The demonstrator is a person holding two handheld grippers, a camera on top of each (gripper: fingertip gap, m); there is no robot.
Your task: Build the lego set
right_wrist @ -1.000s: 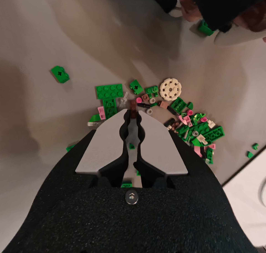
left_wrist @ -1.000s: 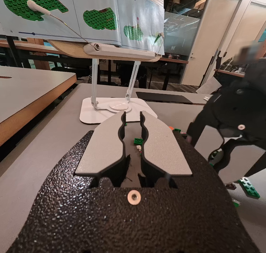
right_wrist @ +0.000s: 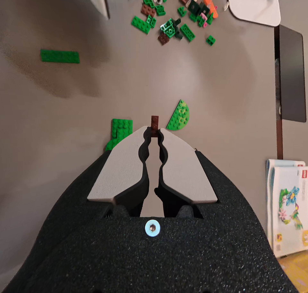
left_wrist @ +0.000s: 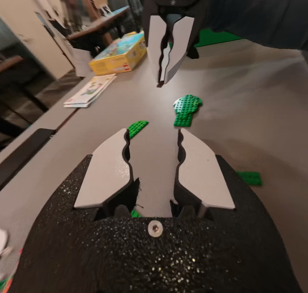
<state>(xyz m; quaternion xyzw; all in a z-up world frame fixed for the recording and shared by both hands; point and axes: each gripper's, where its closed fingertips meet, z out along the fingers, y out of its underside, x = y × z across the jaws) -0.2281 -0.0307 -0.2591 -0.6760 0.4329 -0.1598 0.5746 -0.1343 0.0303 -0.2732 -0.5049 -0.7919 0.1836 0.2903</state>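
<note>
My right gripper [right_wrist: 154, 129] is shut on a narrow brown plate [right_wrist: 155, 122] that sticks out past its tips, held above the grey table. Below it lie a built-up green plate assembly [right_wrist: 122, 130], partly hidden by the left finger, and a green half-round plate [right_wrist: 180, 116]. In the left wrist view my left gripper [left_wrist: 152, 131] is open and empty, low over the table. Ahead of it are the green assembly [left_wrist: 186, 109] and the half-round plate [left_wrist: 137, 128]. The right gripper [left_wrist: 160, 83] hangs point-down farther off with the brown plate [left_wrist: 159, 85] at its tip.
A pile of loose green, brown and pink bricks [right_wrist: 175, 18] lies farther out, with a long green plate [right_wrist: 60, 56] to the left. A white stand base [right_wrist: 255, 3], a black pad [right_wrist: 291, 75], instruction booklets [left_wrist: 90, 91] and a yellow set box [left_wrist: 120, 56] sit along the table's edges. Spacing between my two grippers at the tips: around 12 centimetres.
My right gripper has taken the brown plate out of the brick pile and carried it over the green plates. My left gripper has swung away from the instruction stand and opened wide.
</note>
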